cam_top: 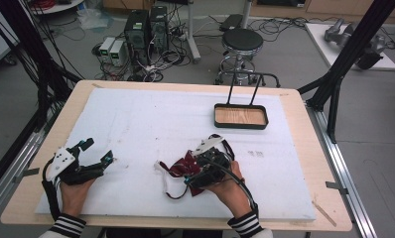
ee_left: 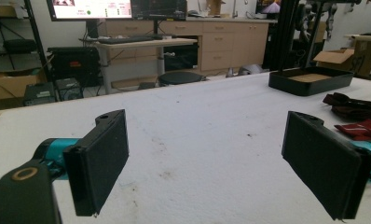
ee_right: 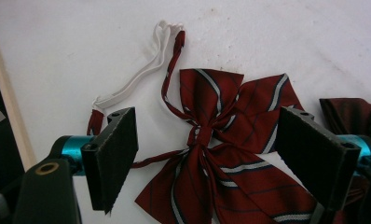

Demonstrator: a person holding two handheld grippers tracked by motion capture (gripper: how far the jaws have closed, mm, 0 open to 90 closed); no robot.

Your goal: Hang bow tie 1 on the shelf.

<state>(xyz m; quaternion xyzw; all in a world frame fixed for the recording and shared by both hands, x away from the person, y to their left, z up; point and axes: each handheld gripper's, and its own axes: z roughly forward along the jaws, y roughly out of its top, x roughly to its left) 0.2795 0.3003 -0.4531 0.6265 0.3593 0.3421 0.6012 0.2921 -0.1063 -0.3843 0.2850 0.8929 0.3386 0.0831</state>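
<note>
Right claw (ee_right: 207,154) hovers released over a dark-red striped bow tie (ee_right: 221,140) on the counter (cam_top: 151,124), its white strap (ee_right: 141,70) trailing away; left claw (cam_top: 97,151) likewise released. No writing legible.

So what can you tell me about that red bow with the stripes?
The bow tie is dark red cloth with thin white and dark stripes, gathered at a knot in the middle, loops above and tails below. A thin red strap joined to a white elastic band curls away from it. It lies flat on the white mat, between the open jaws of the right tool, which does not grip it.
</note>
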